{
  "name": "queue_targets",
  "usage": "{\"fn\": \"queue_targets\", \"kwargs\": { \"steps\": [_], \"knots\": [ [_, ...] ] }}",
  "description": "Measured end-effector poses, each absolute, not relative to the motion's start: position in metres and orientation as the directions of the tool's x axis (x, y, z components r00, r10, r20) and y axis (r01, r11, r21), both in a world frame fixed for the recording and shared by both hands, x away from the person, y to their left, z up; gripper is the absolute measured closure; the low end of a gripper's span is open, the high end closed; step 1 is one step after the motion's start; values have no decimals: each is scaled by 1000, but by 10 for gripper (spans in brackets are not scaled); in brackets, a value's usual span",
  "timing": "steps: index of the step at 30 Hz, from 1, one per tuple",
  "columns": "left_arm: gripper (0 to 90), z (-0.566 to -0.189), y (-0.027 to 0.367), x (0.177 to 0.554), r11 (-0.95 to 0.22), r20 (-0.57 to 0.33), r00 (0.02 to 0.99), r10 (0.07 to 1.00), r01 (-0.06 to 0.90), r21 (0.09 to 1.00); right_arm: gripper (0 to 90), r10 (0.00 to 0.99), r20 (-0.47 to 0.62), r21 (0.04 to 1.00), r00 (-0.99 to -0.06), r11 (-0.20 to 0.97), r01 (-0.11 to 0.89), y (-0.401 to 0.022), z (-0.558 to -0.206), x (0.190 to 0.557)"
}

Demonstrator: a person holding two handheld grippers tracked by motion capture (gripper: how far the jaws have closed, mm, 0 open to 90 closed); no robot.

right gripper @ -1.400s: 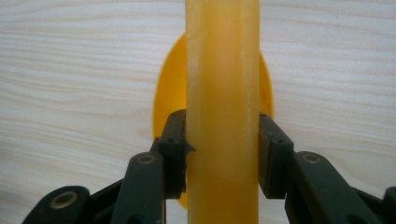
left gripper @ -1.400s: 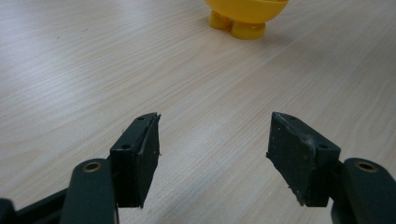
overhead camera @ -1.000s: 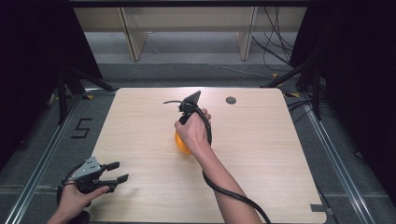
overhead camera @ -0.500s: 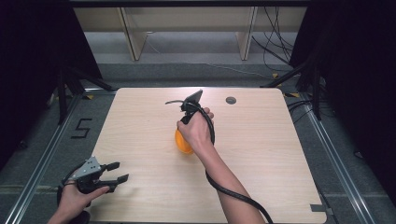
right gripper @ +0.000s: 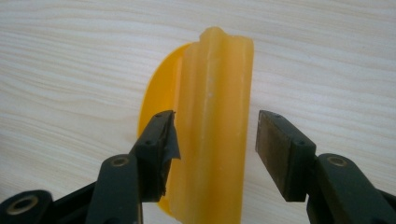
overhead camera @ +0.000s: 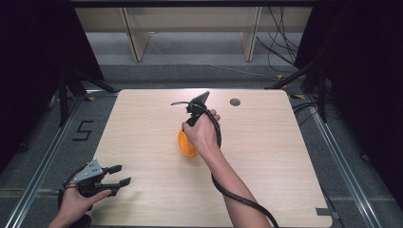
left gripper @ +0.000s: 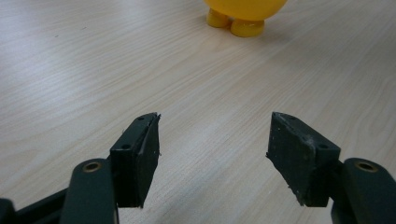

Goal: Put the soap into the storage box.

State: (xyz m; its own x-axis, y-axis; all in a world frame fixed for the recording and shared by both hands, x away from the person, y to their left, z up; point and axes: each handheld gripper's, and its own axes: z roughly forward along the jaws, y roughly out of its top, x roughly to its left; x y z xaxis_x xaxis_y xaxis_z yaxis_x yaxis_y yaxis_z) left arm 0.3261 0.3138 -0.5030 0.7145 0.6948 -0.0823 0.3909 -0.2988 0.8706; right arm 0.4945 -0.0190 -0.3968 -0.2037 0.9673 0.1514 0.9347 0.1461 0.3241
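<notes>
A yellow-orange rounded plastic object (overhead camera: 186,145) sits near the middle of the light wooden table (overhead camera: 285,156). In the right gripper view its raised ridge (right gripper: 215,84) runs between the jaws. My right gripper (right gripper: 217,126) points down over it, open, with one jaw on each side of the ridge and a gap at the right jaw. A hand hides the jaws in the high view. My left gripper (overhead camera: 122,174) rests open near the table's front left corner. In its own view (left gripper: 215,123) nothing lies between the jaws, and the yellow object's small feet (left gripper: 245,25) stand far ahead.
A small dark round disc (overhead camera: 235,101) lies near the table's far edge. The right gripper's black cable (overhead camera: 237,199) trails along the forearm to the front edge. Floor with a "5" mark (overhead camera: 84,129) lies left of the table.
The right hand has drifted very slightly to the right above the yellow object. The left gripper has stayed put.
</notes>
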Motion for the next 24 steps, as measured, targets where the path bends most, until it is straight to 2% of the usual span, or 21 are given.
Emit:
{"fn": "queue_targets", "kwargs": {
  "steps": [5,11,14,16,19,24],
  "knots": [
    [336,-503,314,326,-296,-85,715,694,391,871,477,960,175,358,-218,145,923,-27,-394,488],
    [336,-503,314,326,-298,-84,716,693,391,871,499,942,165,442,-293,195,876,-45,-387,477],
    [336,-503,314,326,-299,-83,716,693,391,871,540,941,170,439,-294,194,877,-56,-383,467],
    [336,-503,314,326,-291,-88,713,695,392,873,618,936,165,447,-311,210,869,-64,-382,458],
    [336,-503,314,326,-303,-81,713,696,394,868,679,925,186,434,-332,226,872,-80,-385,442],
    [336,-503,314,326,-294,-79,708,701,388,874,713,904,194,438,-382,268,858,-112,-401,410]
  ]
}}
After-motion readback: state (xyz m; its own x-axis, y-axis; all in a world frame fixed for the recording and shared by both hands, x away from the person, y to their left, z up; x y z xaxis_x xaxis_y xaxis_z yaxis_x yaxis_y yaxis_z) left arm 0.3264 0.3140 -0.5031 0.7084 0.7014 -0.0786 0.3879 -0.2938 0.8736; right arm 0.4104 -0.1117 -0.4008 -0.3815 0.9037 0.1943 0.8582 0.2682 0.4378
